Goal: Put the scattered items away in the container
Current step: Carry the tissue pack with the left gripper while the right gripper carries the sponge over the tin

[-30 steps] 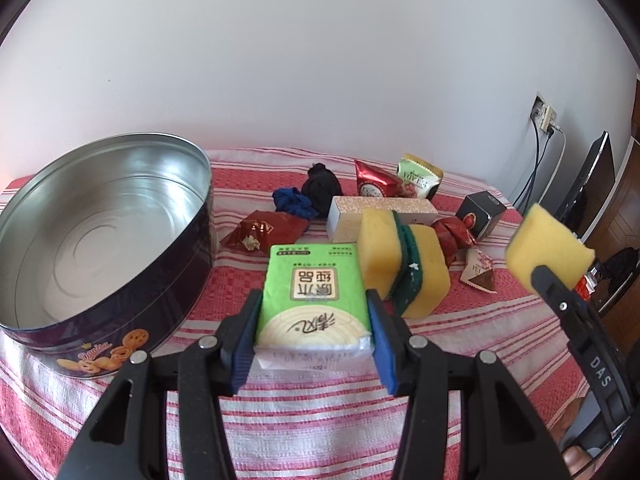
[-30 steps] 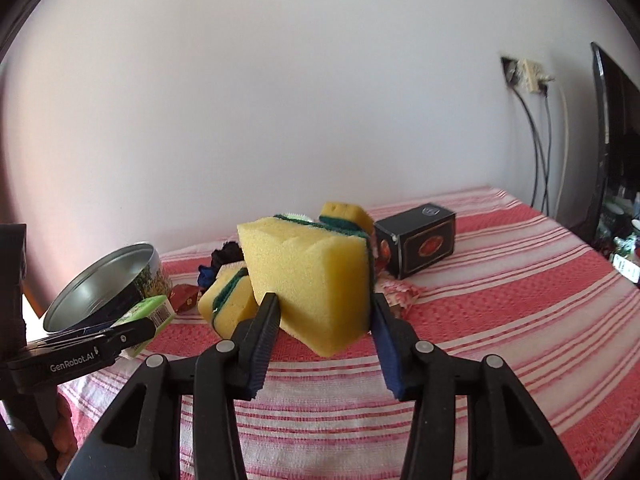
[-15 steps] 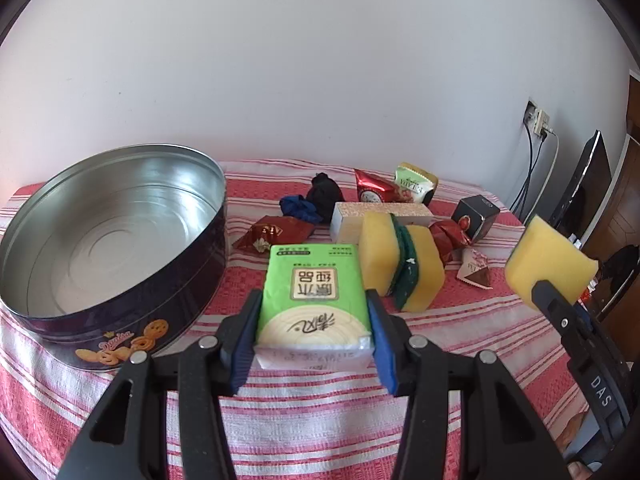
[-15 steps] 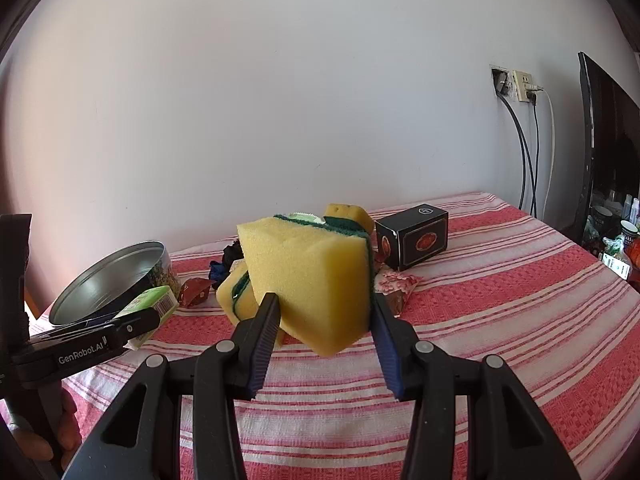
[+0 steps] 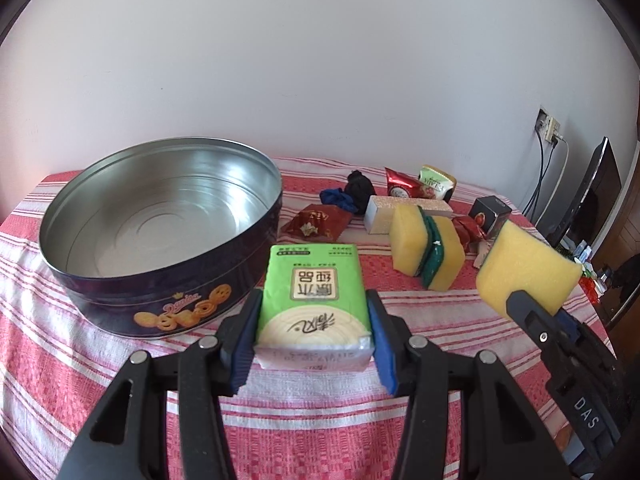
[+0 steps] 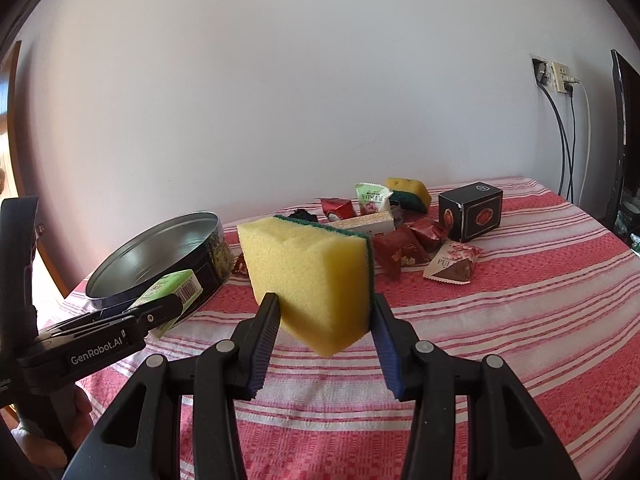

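My left gripper is shut on a green tissue pack, held above the striped cloth just right of the round cookie tin. The tin stands open with nothing in it. My right gripper is shut on a yellow sponge with a green scouring side, lifted off the table. In the left wrist view that sponge hangs at the right. In the right wrist view the left gripper and its tissue pack sit in front of the tin.
On the cloth lie a pair of yellow sponges, a glittery box, a black box, red and green snack packets, and blue and black cloth bundles. A wall is close behind; sockets with cables and a screen are at the right.
Both grippers have moved left toward the tin with their loads. The tin has shifted toward the middle of the left wrist view. Neither grip has changed.
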`<state>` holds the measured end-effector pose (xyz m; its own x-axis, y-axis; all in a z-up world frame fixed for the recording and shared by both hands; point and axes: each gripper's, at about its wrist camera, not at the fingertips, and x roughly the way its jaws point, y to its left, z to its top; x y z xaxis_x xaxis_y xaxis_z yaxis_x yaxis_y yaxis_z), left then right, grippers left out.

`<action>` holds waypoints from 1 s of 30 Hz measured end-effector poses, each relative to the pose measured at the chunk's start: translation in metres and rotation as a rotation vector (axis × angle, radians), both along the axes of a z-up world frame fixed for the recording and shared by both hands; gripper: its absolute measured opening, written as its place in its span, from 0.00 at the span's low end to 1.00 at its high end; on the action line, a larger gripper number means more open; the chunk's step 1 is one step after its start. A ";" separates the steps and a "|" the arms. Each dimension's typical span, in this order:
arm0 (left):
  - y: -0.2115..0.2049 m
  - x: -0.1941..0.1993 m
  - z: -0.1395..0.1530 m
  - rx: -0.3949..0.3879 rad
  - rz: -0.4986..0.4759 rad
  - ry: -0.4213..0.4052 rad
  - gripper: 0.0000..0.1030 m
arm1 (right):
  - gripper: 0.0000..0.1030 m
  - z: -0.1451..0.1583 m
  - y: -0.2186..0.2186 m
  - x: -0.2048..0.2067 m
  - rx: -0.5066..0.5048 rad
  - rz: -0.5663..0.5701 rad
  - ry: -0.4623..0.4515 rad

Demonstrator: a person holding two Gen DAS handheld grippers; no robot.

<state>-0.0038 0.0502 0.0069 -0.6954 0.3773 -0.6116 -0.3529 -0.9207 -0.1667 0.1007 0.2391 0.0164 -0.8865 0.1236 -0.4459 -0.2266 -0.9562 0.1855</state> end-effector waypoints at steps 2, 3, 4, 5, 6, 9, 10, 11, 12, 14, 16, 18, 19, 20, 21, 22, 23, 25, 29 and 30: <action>-0.010 0.002 0.000 0.007 0.015 0.000 0.48 | 0.47 0.000 -0.011 -0.003 0.003 0.027 -0.006; -0.014 0.003 0.001 0.011 0.022 0.000 0.48 | 0.47 0.000 -0.017 -0.004 0.005 0.040 -0.009; -0.019 0.004 0.001 0.014 0.028 0.001 0.48 | 0.47 0.000 -0.022 -0.005 0.007 0.053 -0.010; -0.024 0.004 0.002 0.015 0.035 0.003 0.48 | 0.47 0.000 -0.027 -0.006 0.010 0.066 -0.011; -0.028 0.005 0.002 0.016 0.042 0.006 0.48 | 0.47 0.001 -0.033 -0.007 0.013 0.078 -0.011; -0.043 0.009 0.006 0.025 0.061 0.014 0.48 | 0.47 0.003 -0.049 -0.010 0.018 0.115 -0.007; -0.048 0.010 0.007 0.029 0.068 0.017 0.48 | 0.47 0.005 -0.054 -0.011 0.020 0.129 -0.006; -0.053 0.010 0.008 0.032 0.077 0.020 0.48 | 0.47 0.006 -0.060 -0.012 0.021 0.143 -0.004; -0.058 0.011 0.008 0.036 0.087 0.022 0.48 | 0.47 0.008 -0.065 -0.014 0.022 0.157 -0.004; -0.070 0.010 0.010 0.045 0.110 0.022 0.48 | 0.47 0.011 -0.075 -0.019 0.020 0.186 -0.004; -0.083 0.009 0.011 0.053 0.134 0.022 0.48 | 0.47 0.014 -0.085 -0.026 0.014 0.214 -0.001; -0.097 0.007 0.013 0.058 0.163 0.024 0.48 | 0.47 0.017 -0.094 -0.033 0.015 0.238 0.005; -0.104 0.005 0.014 0.061 0.177 0.025 0.48 | 0.47 0.019 -0.100 -0.037 0.017 0.251 0.009; -0.110 0.004 0.016 0.065 0.190 0.027 0.48 | 0.47 0.021 -0.105 -0.041 0.017 0.264 0.013; -0.116 0.002 0.018 0.068 0.203 0.032 0.48 | 0.47 0.023 -0.111 -0.046 0.015 0.278 0.017; -0.121 0.000 0.020 0.068 0.217 0.036 0.48 | 0.47 0.026 -0.117 -0.049 0.011 0.293 0.021; -0.127 -0.001 0.022 0.067 0.231 0.039 0.48 | 0.47 0.029 -0.124 -0.052 0.006 0.306 0.026; -0.137 -0.006 0.023 0.067 0.256 0.039 0.48 | 0.47 0.033 -0.134 -0.060 -0.003 0.328 0.031; -0.153 -0.017 0.026 0.060 0.295 0.041 0.48 | 0.47 0.037 -0.151 -0.079 -0.005 0.365 0.039; -0.156 -0.020 0.027 0.056 0.303 0.043 0.48 | 0.47 0.038 -0.154 -0.083 -0.005 0.372 0.042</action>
<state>-0.0236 -0.1058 0.0343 -0.8063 0.1808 -0.5631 -0.0715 -0.9749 -0.2107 0.0174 0.0848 0.0548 -0.8879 -0.2121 -0.4083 0.1437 -0.9709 0.1918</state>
